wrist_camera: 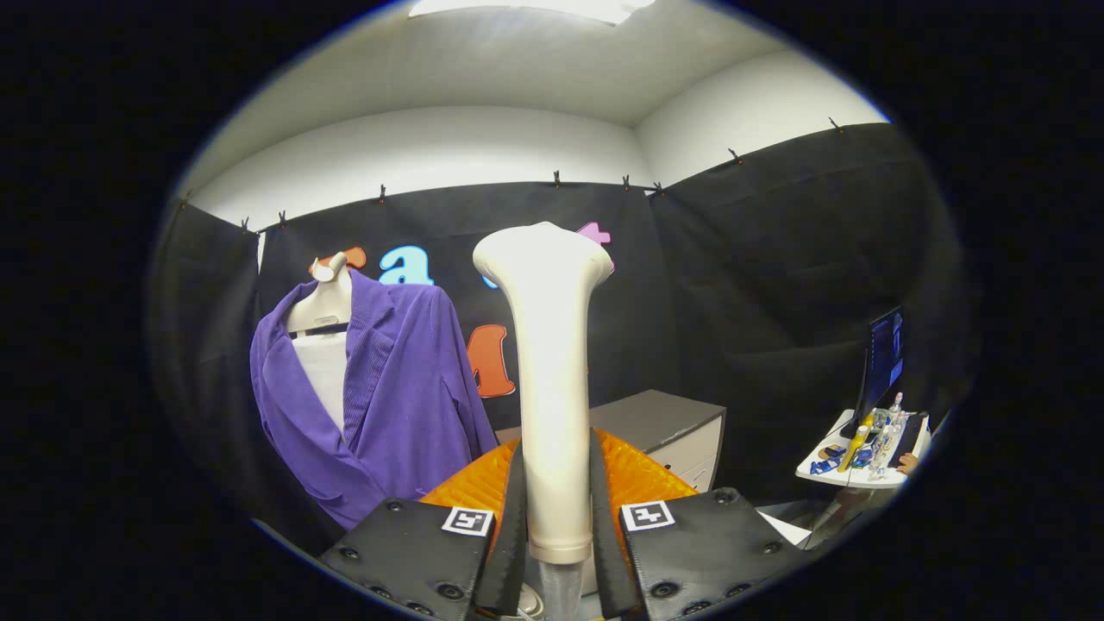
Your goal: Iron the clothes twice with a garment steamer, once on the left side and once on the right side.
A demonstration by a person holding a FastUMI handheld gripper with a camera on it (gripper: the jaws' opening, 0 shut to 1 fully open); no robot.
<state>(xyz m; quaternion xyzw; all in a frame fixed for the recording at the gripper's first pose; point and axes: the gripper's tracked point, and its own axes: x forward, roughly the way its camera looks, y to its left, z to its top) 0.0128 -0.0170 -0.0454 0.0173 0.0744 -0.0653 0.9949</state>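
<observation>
Your gripper point(559, 509) is clamping both fingers on the garment steamer point(549, 362), rising upright at frame centre. The purple jacket point(405, 397) is hanging well apart at middle left. You are risking the smooth handle twisting in that narrow grip as you swing across. No readable writing is showing.

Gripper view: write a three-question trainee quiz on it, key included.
1. True or false: the gripper is shut on the steamer handle.
2. Where is the purple jacket? A) lying on the cabinet B) hanging on a mannequin, beyond the fingers C) between the fingers
3. Fill in: the steamer's head is ____ the jacket (touching / apart from).

Key: 1 true; 2 B; 3 apart from.
</observation>
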